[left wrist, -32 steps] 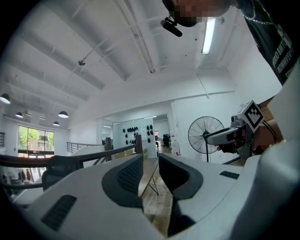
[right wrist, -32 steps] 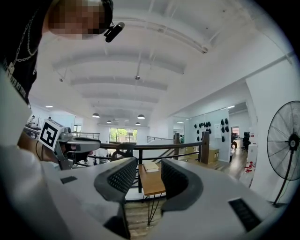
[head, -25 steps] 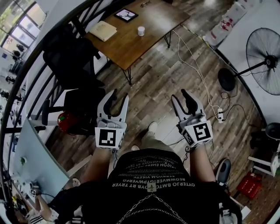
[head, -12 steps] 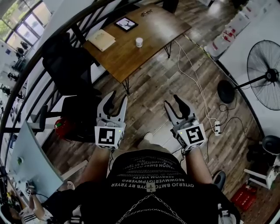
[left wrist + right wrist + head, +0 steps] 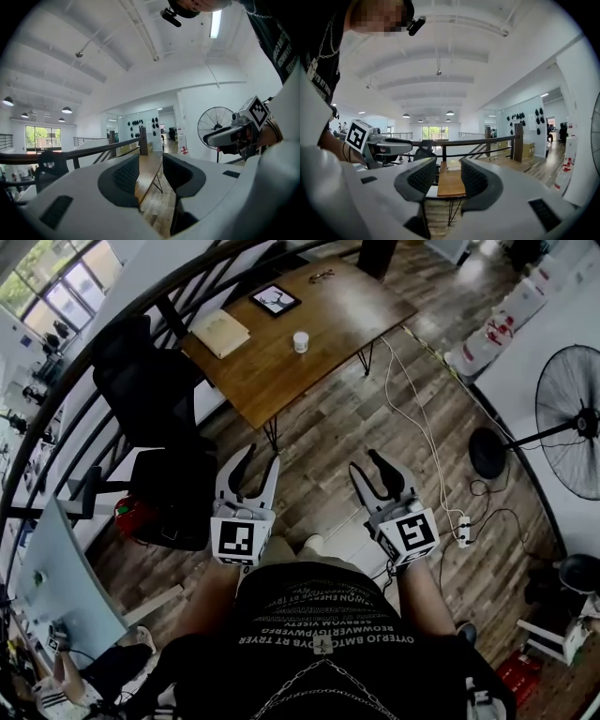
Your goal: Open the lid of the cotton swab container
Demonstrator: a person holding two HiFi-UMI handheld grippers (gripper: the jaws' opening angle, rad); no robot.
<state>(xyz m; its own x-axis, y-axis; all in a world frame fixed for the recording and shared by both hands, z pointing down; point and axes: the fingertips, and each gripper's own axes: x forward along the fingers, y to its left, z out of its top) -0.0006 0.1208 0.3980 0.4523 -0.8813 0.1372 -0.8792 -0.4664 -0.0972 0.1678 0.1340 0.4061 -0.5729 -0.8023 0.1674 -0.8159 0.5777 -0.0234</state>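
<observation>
In the head view a small white cotton swab container (image 5: pixel 300 341) stands on a wooden table (image 5: pixel 333 306) well ahead of me, its lid on. My left gripper (image 5: pixel 260 457) and right gripper (image 5: pixel 367 463) are held out in front of my body over the wooden floor, far short of the table. Both are open with nothing between their fingers. In the left gripper view the left gripper (image 5: pixel 151 168) frames the table's edge (image 5: pixel 149 165). In the right gripper view the right gripper (image 5: pixel 449 171) frames the tabletop (image 5: pixel 451 183).
On the table lie a beige book (image 5: pixel 220 332) and a dark-framed tablet (image 5: pixel 275 299). A black office chair (image 5: pixel 150 390) stands left of it beside a curved railing (image 5: pixel 112 343). A standing fan (image 5: pixel 572 418), cables and a power strip (image 5: pixel 464 529) are to the right.
The table and container have come lower in the head view as I move towards them. Both grippers have kept their opening and stay side by side in front of me.
</observation>
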